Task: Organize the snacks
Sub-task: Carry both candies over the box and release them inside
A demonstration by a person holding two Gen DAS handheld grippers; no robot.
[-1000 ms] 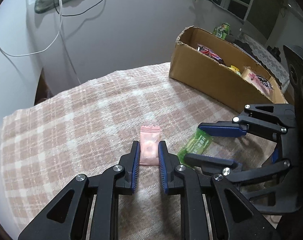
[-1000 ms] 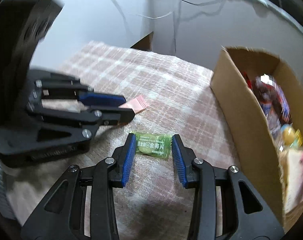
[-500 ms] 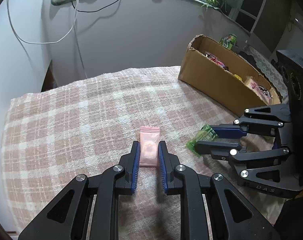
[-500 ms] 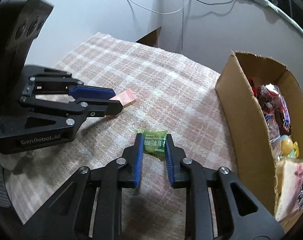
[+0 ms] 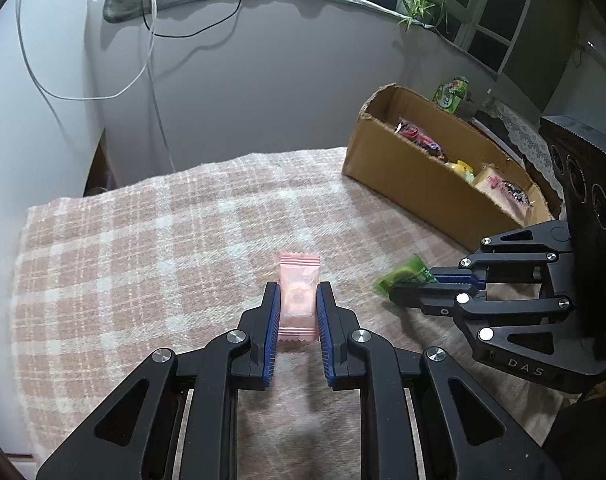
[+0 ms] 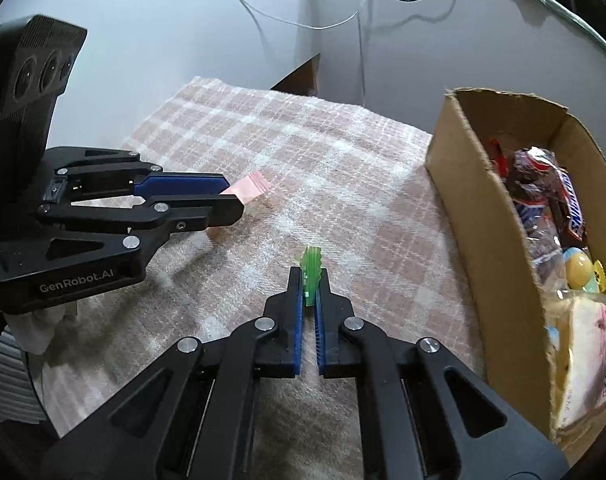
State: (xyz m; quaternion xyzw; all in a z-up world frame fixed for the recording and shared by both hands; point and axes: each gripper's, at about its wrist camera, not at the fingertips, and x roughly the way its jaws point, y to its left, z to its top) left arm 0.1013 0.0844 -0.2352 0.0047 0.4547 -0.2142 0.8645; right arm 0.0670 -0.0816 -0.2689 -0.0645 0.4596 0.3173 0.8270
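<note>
My left gripper point(image 5: 297, 292) is shut on a pink candy packet point(image 5: 298, 292) and holds it above the checked cloth point(image 5: 143, 264); the packet's far end sticks out of the left gripper point(image 6: 233, 196) in the right wrist view, as the pink packet point(image 6: 252, 184). My right gripper point(image 6: 309, 280) is shut on a green candy packet point(image 6: 311, 272), squeezed on edge and lifted off the cloth. In the left wrist view the right gripper point(image 5: 399, 286) shows with the green packet point(image 5: 403, 276). A cardboard box point(image 6: 475, 216) of snacks stands at the right.
The box point(image 5: 423, 184) holds chocolate bars point(image 6: 551, 196), a yellow sweet point(image 6: 579, 268) and a pink-wrapped pastry point(image 6: 595, 344). A grey wall with hanging cables point(image 5: 151, 60) stands behind the table. A green packet point(image 5: 451, 94) lies beyond the box.
Both grippers closed on their packets and lifted them off the cloth. The green packet has been squeezed from flat to on edge. Both grippers rose.
</note>
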